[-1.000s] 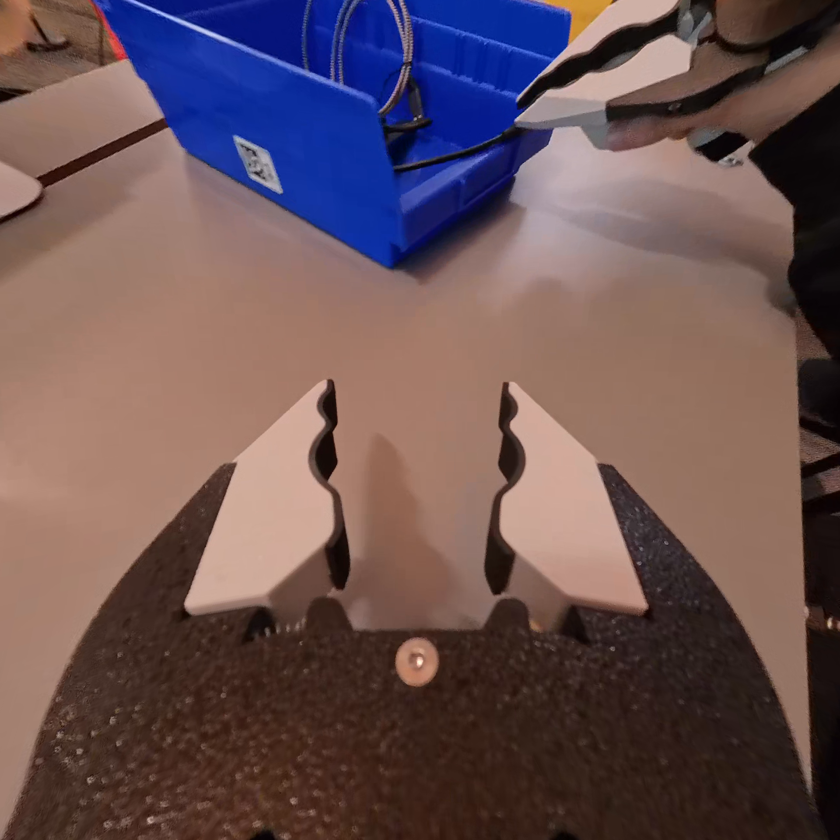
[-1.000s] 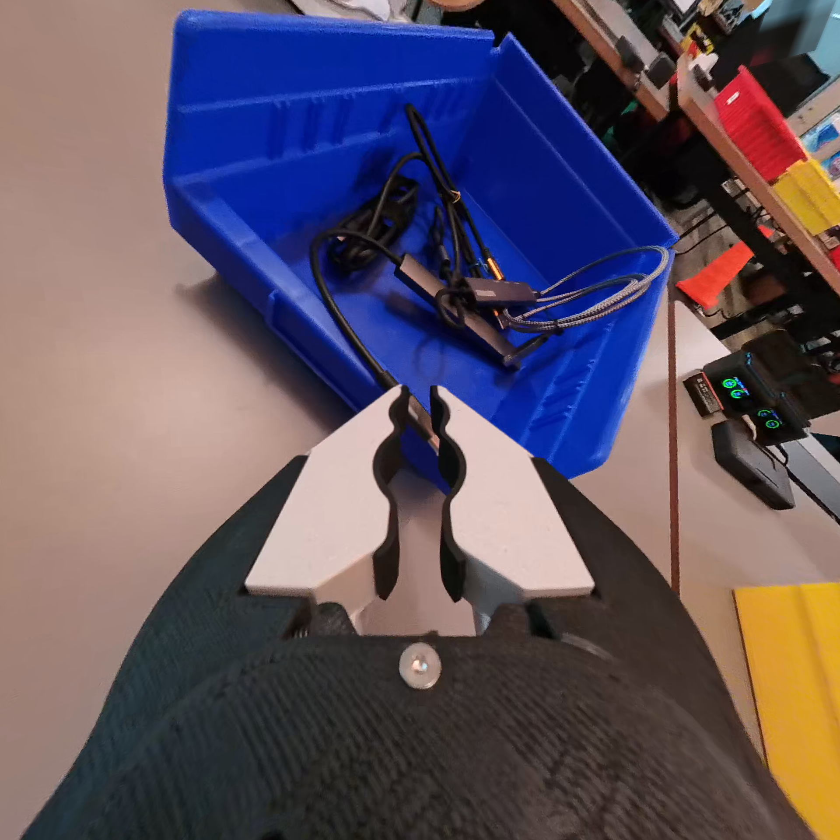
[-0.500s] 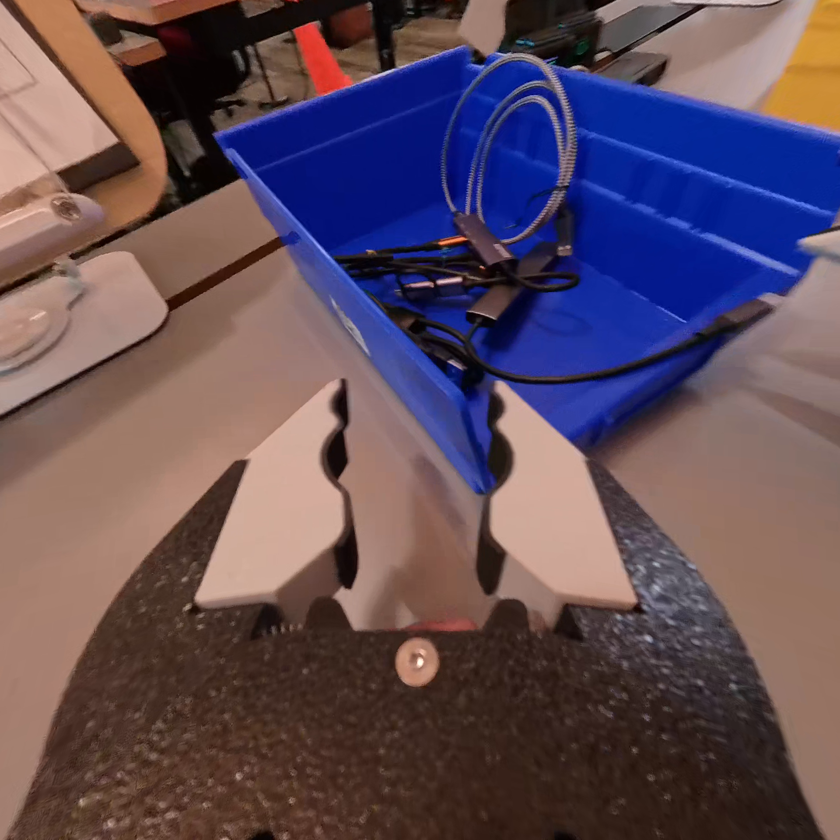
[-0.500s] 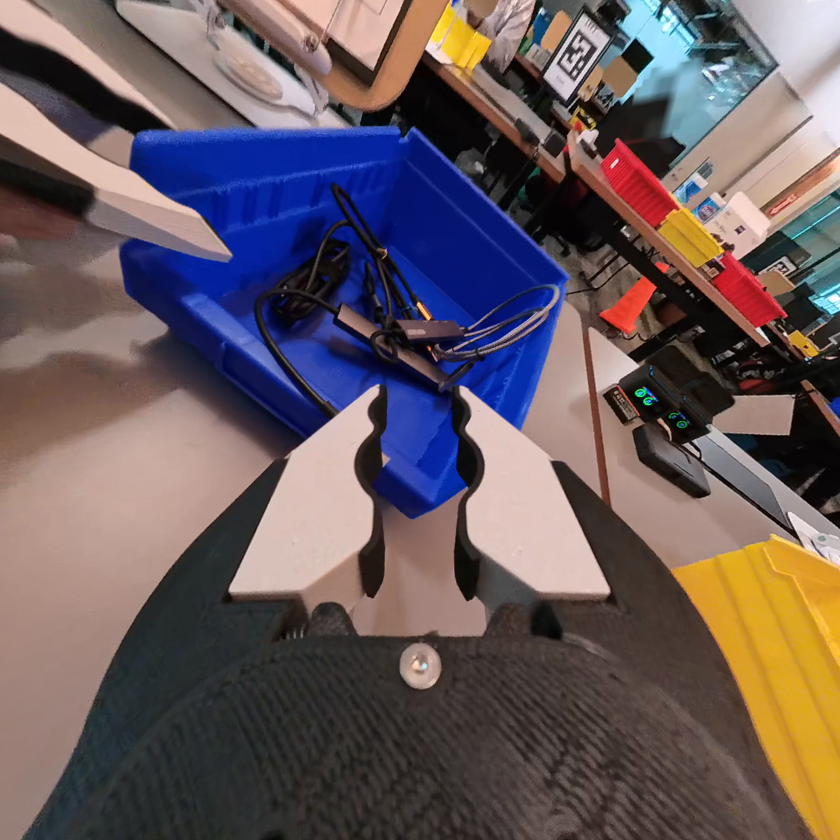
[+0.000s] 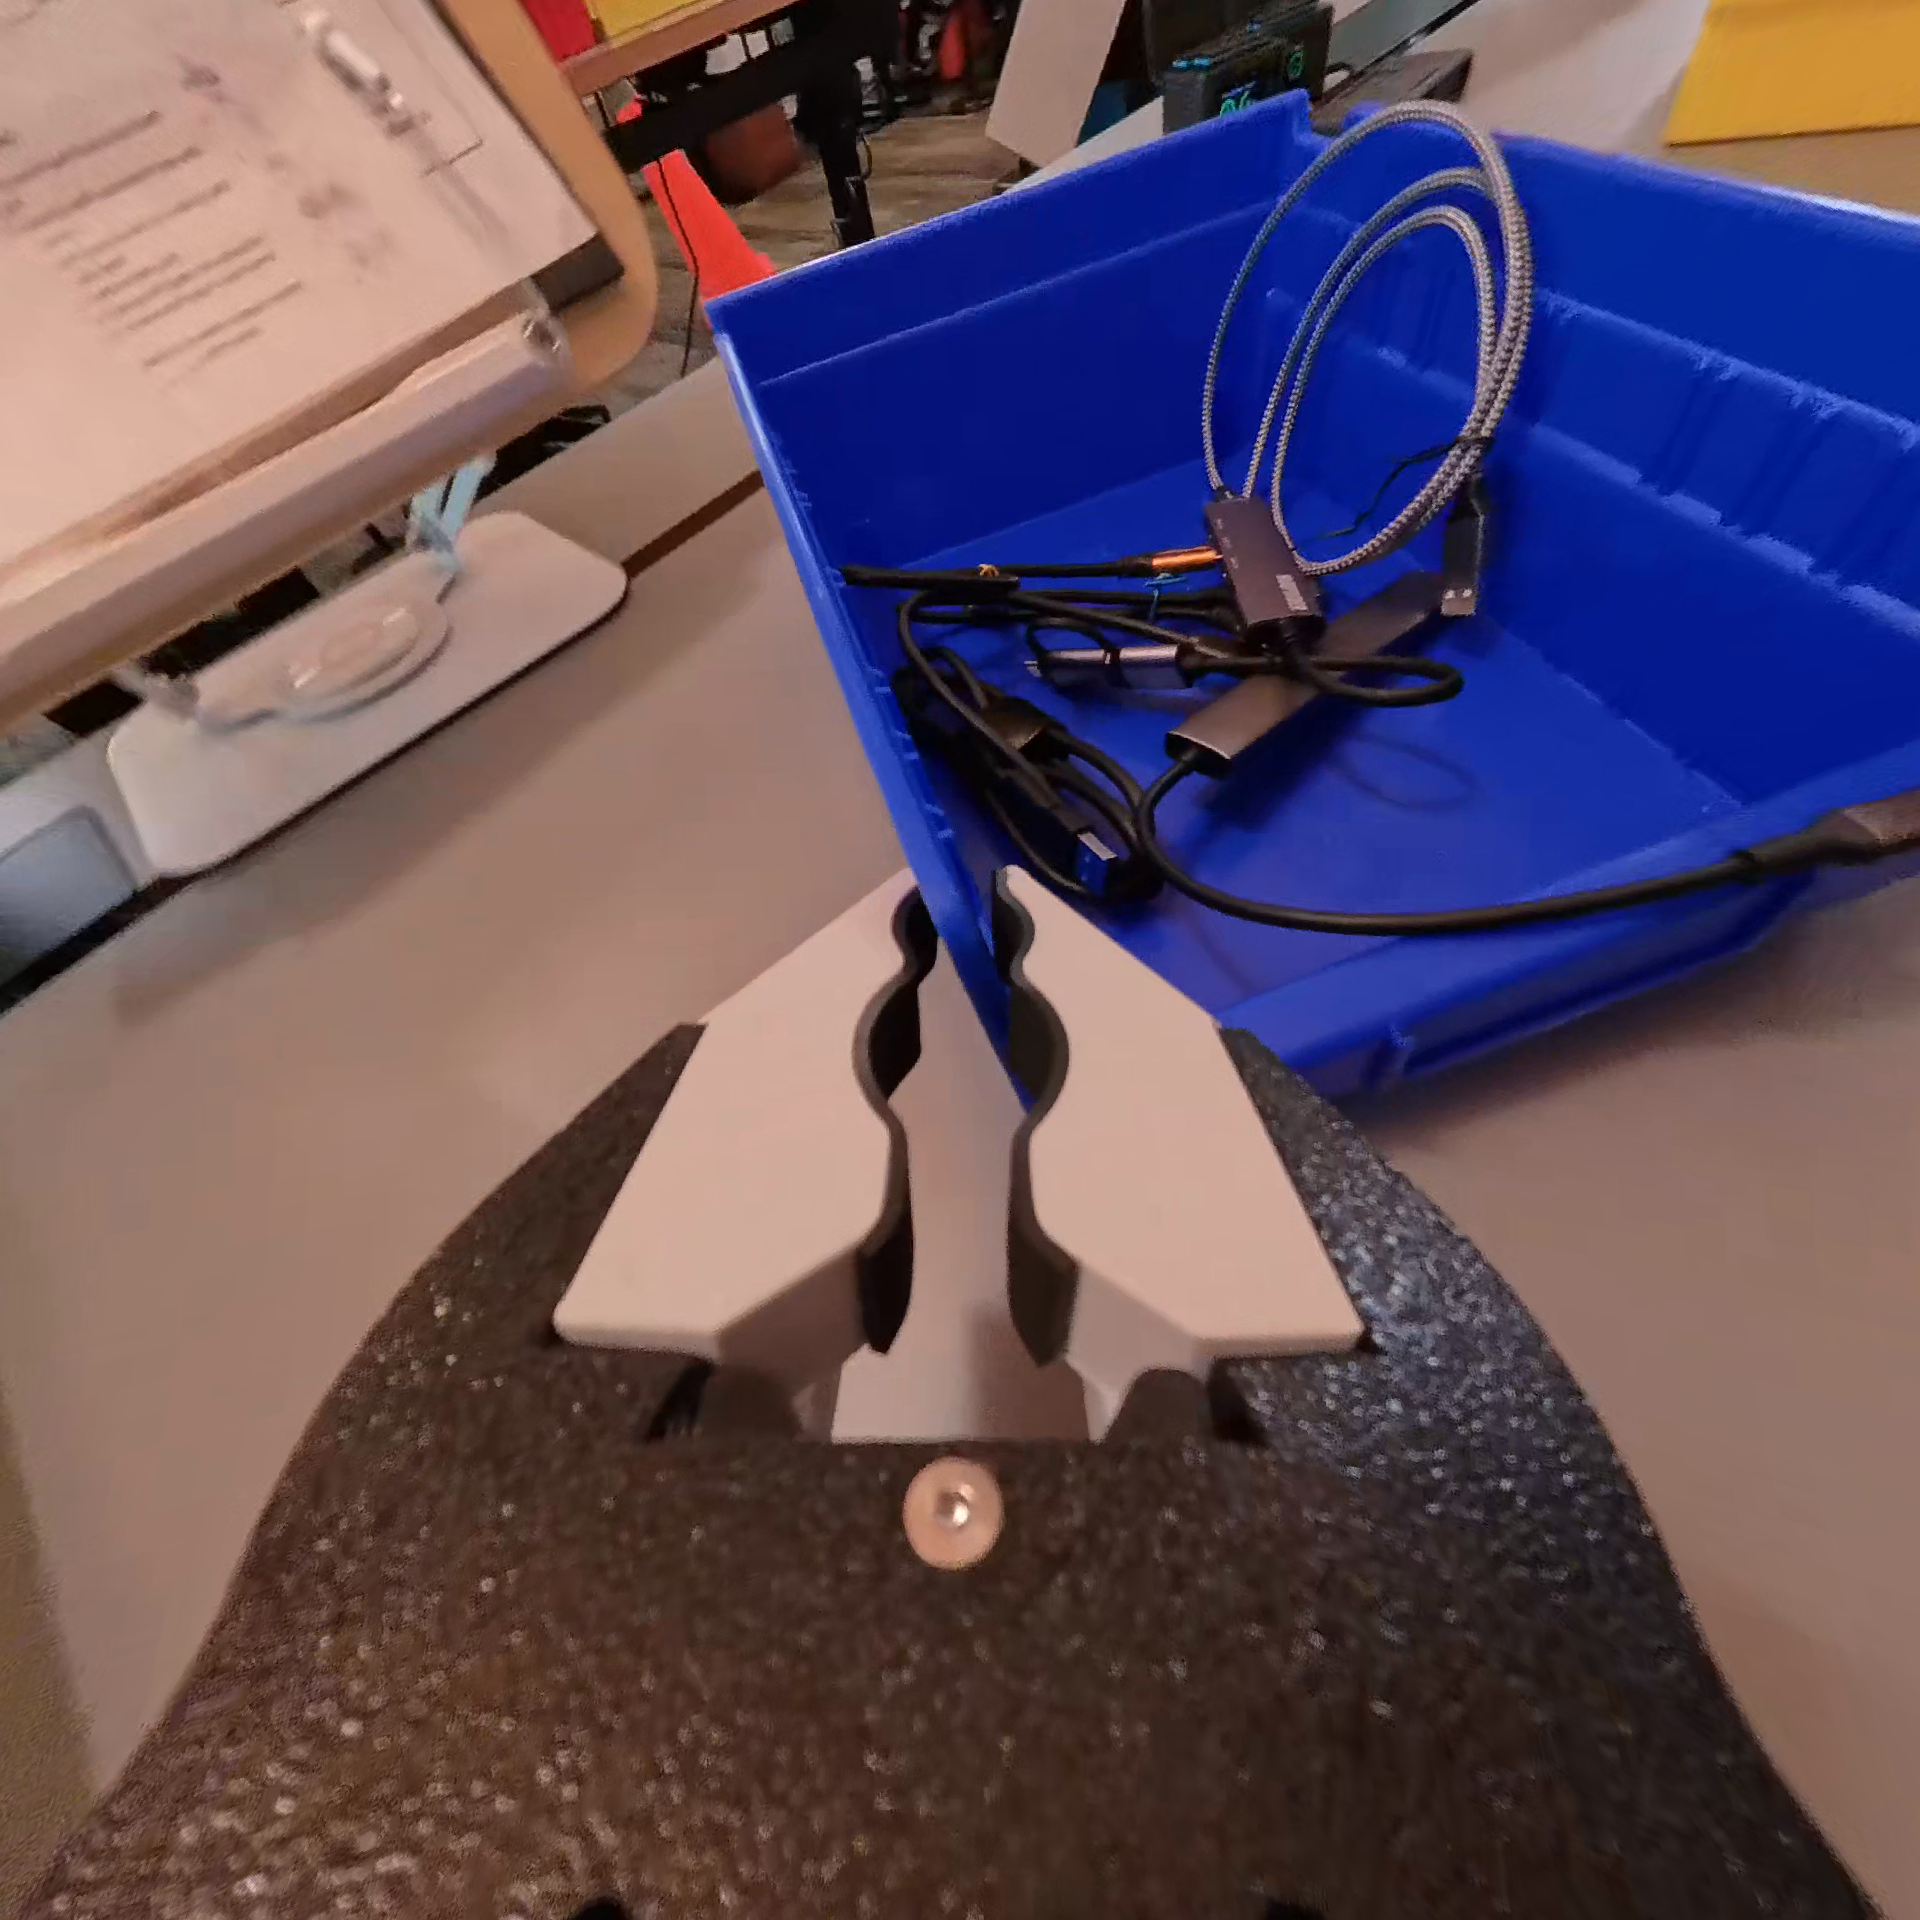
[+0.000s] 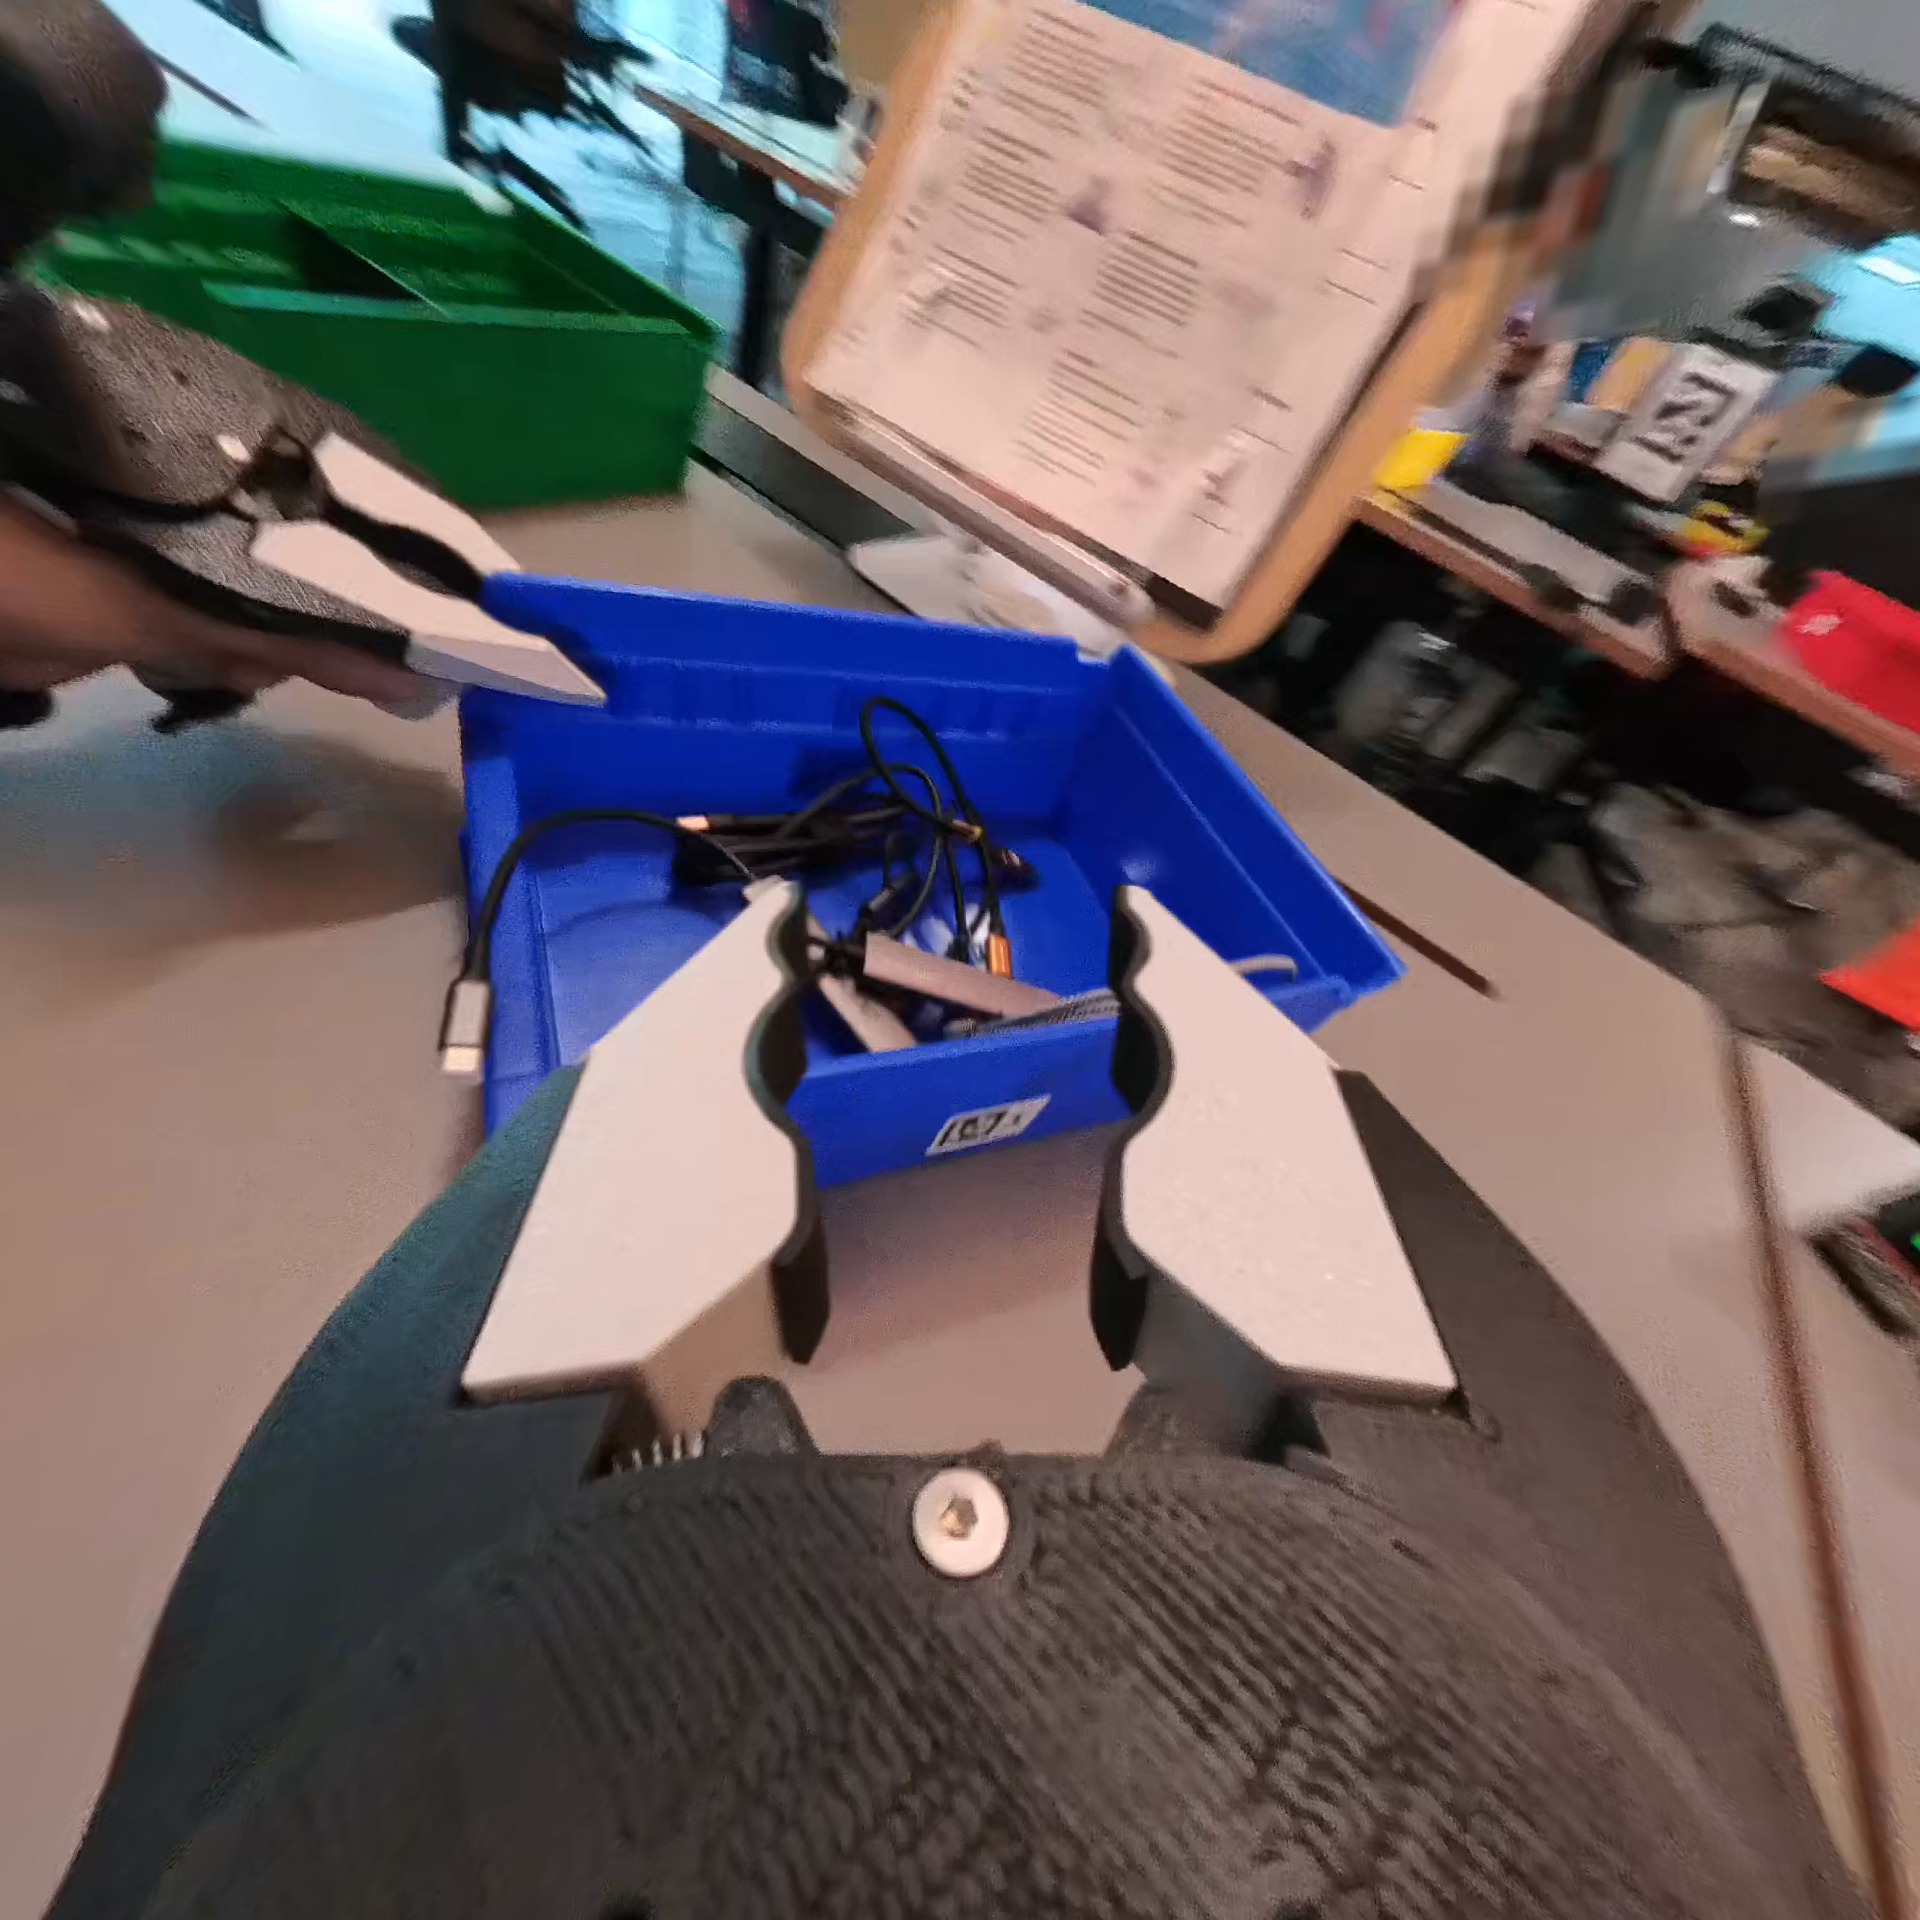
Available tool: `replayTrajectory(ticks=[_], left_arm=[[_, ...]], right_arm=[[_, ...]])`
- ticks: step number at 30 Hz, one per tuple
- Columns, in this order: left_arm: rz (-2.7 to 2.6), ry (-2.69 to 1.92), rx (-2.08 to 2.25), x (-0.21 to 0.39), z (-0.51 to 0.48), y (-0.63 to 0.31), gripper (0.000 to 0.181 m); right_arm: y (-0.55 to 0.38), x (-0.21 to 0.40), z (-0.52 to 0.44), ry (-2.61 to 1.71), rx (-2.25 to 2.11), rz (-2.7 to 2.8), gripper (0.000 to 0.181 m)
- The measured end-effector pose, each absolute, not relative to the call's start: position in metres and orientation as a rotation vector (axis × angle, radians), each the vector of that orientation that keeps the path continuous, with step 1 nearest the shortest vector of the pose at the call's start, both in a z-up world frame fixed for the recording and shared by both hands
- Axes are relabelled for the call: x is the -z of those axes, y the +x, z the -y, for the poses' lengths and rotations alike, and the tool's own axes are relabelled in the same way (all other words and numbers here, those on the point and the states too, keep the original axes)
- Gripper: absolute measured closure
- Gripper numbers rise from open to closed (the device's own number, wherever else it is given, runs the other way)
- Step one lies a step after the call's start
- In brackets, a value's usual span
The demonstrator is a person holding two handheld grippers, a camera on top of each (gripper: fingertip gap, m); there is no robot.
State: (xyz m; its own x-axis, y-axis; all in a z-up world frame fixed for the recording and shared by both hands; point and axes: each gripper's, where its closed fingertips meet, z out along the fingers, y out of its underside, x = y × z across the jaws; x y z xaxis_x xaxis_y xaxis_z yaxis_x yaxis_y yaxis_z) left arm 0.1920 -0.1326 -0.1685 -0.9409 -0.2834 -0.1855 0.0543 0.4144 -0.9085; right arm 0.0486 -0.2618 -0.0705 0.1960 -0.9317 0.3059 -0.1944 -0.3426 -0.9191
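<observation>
Left wrist view, L to R: a board w/ papers on a white stand base sits at far left on the grey table; centre, the left gripper has its fingers closed on the near side wall of the blue bin, one finger outside, one inside the wall. Inside the bin: a tangle of black cables w/ small adapters, and a grey braided cable looped upright against the far wall. One black cable runs over the low front edge at R. A yellow bin shows at top R. Right wrist view, L to R: a green bin stands at back L; the left gripper, held by a hand, clamps the bin's L wall top. A cable end w/ silver plug hangs outside the bin's L corner, over the table. Centre: the right gripper is spread wide open, holding nothing, hovering just short of the bin's labelled wall. Behind the bin, the paper board; beyond at R, cluttered benches, blurred.
</observation>
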Motion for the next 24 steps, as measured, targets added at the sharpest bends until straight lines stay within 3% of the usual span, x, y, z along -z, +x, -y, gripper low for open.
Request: replayTrajectory(ticks=[3, 8, 16, 24], left_arm=[[-2.415, -0.248, 1.584, 0.169, 0.063, 0.182, 0.175], [-2.353, -0.399, 1.602, 0.168, -0.051, 0.168, 0.179], [-2.161, -0.609, 1.552, 0.166, -0.147, 0.158, 0.177], [-2.133, -0.594, 1.519, 0.166, -0.148, 0.159, 0.175]], right_arm=[[0.063, 0.058, 0.208, -1.661, 1.079, -1.007, 0.096], [0.098, 0.055, 0.103, -1.649, 0.785, -0.941, 0.064], [0.275, 0.041, -0.013, -1.669, 0.446, -1.198, 0.070], [0.391, 0.134, -0.043, -1.805, 0.307, -1.682, 0.082]])
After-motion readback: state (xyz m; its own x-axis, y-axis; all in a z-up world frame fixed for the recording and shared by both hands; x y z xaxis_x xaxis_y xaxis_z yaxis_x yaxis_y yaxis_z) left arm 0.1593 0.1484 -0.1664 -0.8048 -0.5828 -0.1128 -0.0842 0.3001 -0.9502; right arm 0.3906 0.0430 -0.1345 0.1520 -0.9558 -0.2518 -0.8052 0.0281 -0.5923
